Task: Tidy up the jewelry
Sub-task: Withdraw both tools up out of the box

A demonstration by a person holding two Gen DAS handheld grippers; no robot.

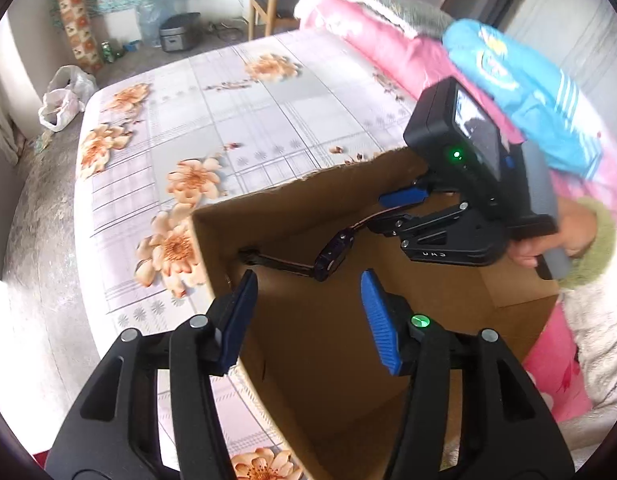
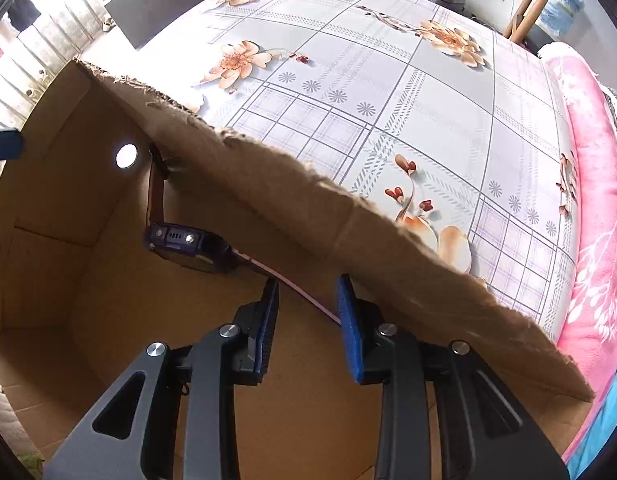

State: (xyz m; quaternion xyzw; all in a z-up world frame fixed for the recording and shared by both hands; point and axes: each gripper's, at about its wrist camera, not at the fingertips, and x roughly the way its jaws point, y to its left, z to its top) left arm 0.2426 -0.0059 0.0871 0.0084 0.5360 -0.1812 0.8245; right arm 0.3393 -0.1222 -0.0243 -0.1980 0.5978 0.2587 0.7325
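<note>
An open cardboard box (image 1: 212, 248) stands on the bed. A dark purple watch (image 1: 332, 254) with a brown strap hangs inside it, one strap end caught at the box's left wall. It also shows in the right wrist view (image 2: 188, 246). My left gripper (image 1: 308, 308) is open, its fingers straddling the box's near-left wall just below the watch. My right gripper (image 2: 306, 312) is open inside the box over the watch's pink-edged strap end (image 2: 292, 286), not clamped on it. It also shows in the left wrist view (image 1: 392, 210).
The box has a torn far rim (image 2: 308, 172) and a round hole in one wall (image 2: 126, 155). A floral sheet (image 1: 228, 120) covers the bed. A pink blanket (image 1: 380, 36) and a blue garment (image 1: 520, 88) lie along the right side.
</note>
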